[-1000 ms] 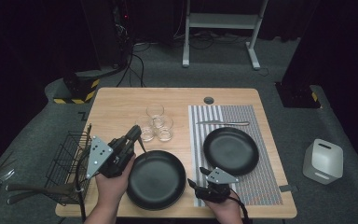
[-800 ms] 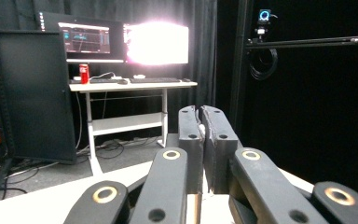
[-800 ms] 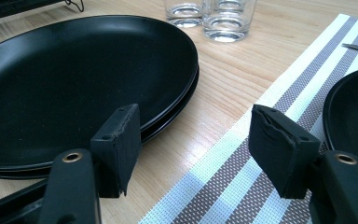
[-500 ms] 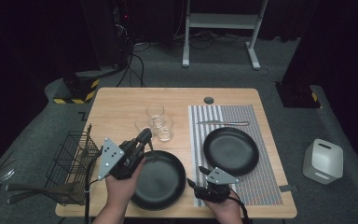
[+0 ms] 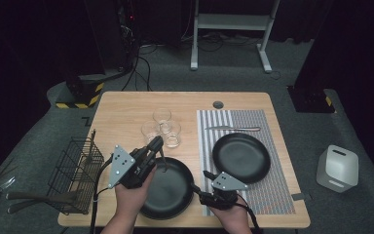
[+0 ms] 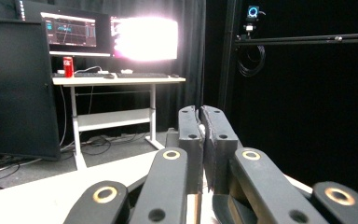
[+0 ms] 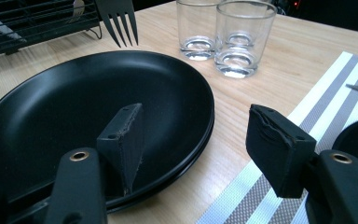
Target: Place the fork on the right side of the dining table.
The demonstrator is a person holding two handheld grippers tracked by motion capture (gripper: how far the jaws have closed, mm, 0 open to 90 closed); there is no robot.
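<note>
Left gripper (image 5: 157,142), held in a person's left hand above the near left of the surface (image 5: 126,107), is clenched. In the left gripper view its jaws press flat together and tilt up toward the room. A thin black fork (image 5: 164,163) seems to hang from it, tines down; in the right gripper view those tines (image 7: 116,18) hover just past the far rim of the near plate.

Right gripper (image 5: 199,187), in the person's right hand at the near edge, is released. In the right gripper view (image 7: 196,135) its jaws straddle the right rim of the near plate (image 7: 74,98), one pad over the plate's well and the other outside it above the wood, neither pressing. A doubled rim there suggests two plates stacked.

Outward from the hands, a striped mat (image 5: 272,190) on the right carries a second plate (image 5: 241,157), with a knife (image 5: 233,128) lying just beyond it. Three glasses (image 5: 161,127) cluster near the middle, beside the mat. A wire rack (image 5: 73,175) with utensils stands at the left edge.

Judging by this, a place setting is partly laid: plate and knife are down. The fork is not yet set down, and the near plate is not yet gripped.
</note>
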